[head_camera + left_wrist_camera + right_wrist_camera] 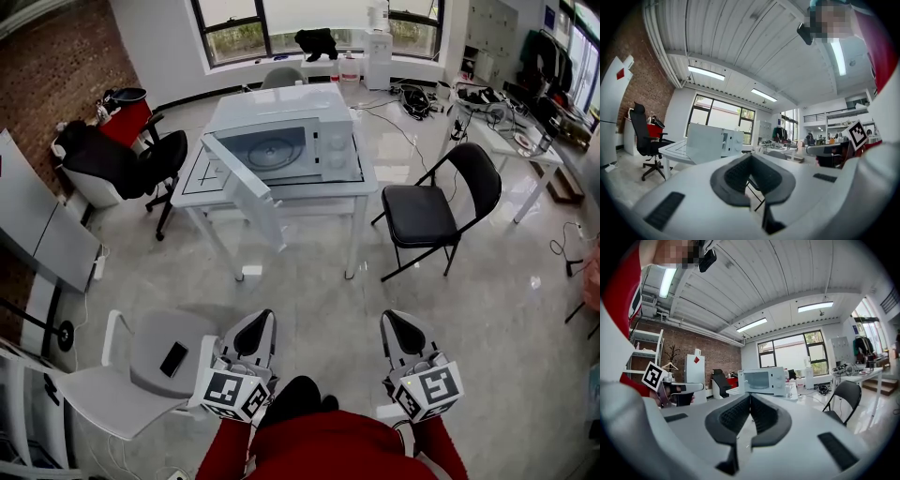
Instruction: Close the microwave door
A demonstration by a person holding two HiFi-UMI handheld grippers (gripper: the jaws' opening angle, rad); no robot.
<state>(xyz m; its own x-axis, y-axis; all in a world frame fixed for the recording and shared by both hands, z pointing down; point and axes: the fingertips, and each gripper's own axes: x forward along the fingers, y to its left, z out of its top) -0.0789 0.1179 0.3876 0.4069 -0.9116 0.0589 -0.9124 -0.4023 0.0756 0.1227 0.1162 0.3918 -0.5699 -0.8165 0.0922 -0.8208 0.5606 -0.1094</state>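
As we look down from the head view, a pale glossy floor point(309, 309) spreads to a white table point(367, 184) in the middle of the room. A black folding chair point(427, 214) stands to its right and a white chair point(150, 361) at the near left. The microwave point(292, 141) stands on that table, its door point(246, 195) swung out toward the near left. It is well apart from the left gripper point(262, 322) and right gripper point(397, 323), which we hold side by side, low and near, on red sleeves point(234, 450).

In the left gripper view, the fingers point(736, 176) are pressed together on nothing and point level, with the open door point(705, 143) far ahead to the left.

In the right gripper view, the pads point(766, 416) also meet, empty, with the microwave point(764, 379) far beyond their tips.
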